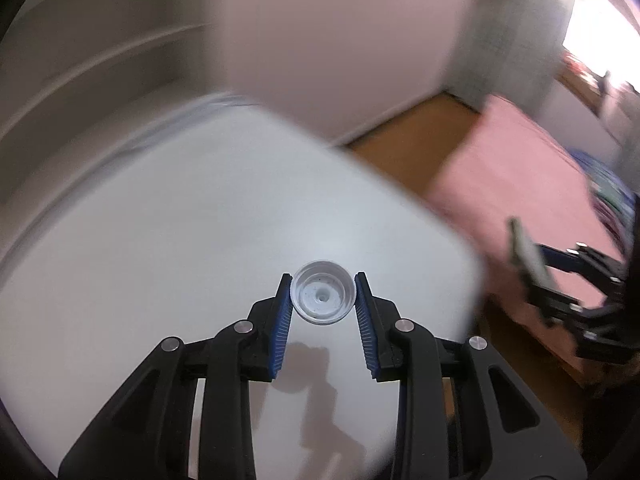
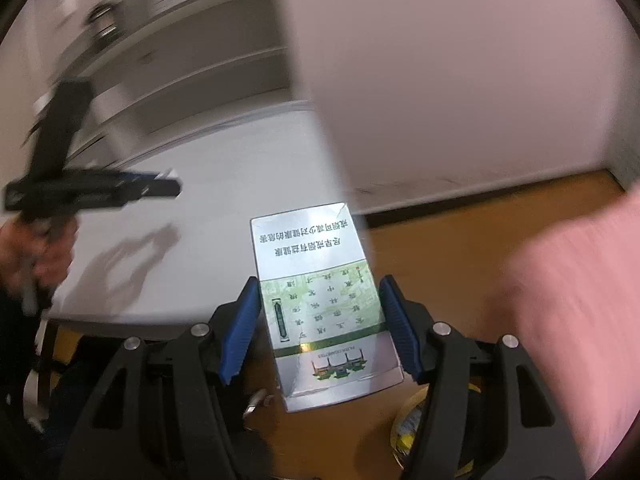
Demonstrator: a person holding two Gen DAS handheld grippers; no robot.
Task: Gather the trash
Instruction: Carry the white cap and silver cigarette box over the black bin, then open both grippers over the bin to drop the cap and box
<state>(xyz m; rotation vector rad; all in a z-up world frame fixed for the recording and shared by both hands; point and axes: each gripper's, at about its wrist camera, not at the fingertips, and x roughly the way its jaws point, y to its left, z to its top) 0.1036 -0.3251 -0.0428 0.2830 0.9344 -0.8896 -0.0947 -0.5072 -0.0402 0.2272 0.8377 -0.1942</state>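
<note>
A white bottle cap (image 1: pixel 323 299), hollow side facing the camera, sits between the blue pads of my left gripper (image 1: pixel 323 280), which is shut on it above the white table (image 1: pixel 160 240). My right gripper (image 2: pixel 320 280) is shut on a silver and green cigarette pack (image 2: pixel 316 248), held off the table's edge over the wooden floor (image 2: pixel 440 248). The left wrist view catches the right gripper (image 1: pixel 560 280) at the far right. In the right wrist view, the left gripper (image 2: pixel 100 188) and the hand (image 2: pixel 44 248) holding it appear blurred at the left.
A pink bed cover (image 1: pixel 520 168) lies to the right of the table, also in the right wrist view (image 2: pixel 580 300). A white wall panel (image 2: pixel 440 80) rises behind the table. A round yellow-green object (image 2: pixel 408 424) sits low by the right gripper. Both views are motion-blurred.
</note>
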